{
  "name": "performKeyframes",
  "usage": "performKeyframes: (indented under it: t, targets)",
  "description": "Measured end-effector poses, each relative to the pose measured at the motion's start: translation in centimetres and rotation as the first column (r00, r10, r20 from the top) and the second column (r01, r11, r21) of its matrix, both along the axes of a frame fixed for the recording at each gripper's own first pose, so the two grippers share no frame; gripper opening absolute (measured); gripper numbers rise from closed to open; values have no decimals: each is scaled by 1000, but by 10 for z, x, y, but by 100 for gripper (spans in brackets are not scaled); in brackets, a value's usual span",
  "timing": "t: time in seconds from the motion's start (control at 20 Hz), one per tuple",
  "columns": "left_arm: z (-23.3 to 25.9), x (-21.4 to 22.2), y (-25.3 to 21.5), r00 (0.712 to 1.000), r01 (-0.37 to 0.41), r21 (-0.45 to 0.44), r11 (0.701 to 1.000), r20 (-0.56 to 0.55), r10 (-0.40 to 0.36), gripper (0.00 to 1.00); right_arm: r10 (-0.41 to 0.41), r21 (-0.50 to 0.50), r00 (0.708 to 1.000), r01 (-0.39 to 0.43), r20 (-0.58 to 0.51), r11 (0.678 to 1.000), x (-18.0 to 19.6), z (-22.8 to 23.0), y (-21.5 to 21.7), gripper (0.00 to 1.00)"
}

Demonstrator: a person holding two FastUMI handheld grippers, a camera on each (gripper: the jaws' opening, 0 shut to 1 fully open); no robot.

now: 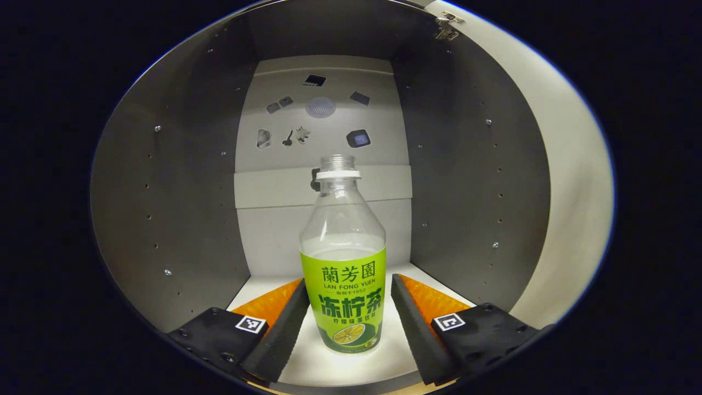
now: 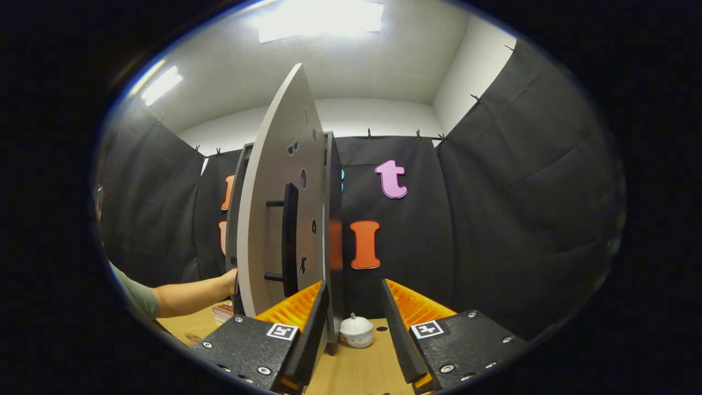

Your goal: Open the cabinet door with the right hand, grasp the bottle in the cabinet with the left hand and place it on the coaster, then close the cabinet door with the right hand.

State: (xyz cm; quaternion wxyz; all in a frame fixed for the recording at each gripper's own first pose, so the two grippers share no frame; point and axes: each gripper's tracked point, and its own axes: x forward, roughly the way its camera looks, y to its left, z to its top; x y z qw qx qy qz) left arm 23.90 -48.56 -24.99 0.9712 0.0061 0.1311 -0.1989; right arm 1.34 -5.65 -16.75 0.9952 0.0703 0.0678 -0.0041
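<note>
left gripper (image 1: 344,323): fingers spread wide, flanking the bottle (image 1: 343,274) without touching; bottle standing upright on the cabinet (image 1: 181,219) floor, uncapped. right gripper (image 2: 354,329): jaws parted, holding nothing, sitting beside the edge of the open cabinet door (image 2: 277,219). a small white lidded pot (image 2: 356,331) is resting on the table (image 2: 362,373).

Left view faces cabinet (image 1: 164,219) interior; right view, door (image 2: 274,208) edge.
</note>
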Motion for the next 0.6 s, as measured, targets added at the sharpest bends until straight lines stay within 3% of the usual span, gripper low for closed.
performKeyframes:
  t: [0.05,0.1,0.2,0.5,0.6]
  targets:
    - [-2,3,0,1000,-4,2,1000,1,4,90,-5,-1,1000,5,-9,1000,0,-2,-1,66]
    - [-2,4,0,1000,-5,-3,1000,2,5,86,-7,2,1000,7,-17,1000,0,-4,-1,61]
    - [0,1,4,1000,-5,-15,1000,-7,5,82,-10,13,999,10,-32,1000,-1,-9,-4,61]
    - [43,-40,46,999,20,-42,999,34,-18,79,11,65,1000,-10,-28,998,6,-5,5,63]
    - [58,-62,66,999,28,-50,998,45,-25,78,22,76,999,-20,-23,997,8,-3,11,70]
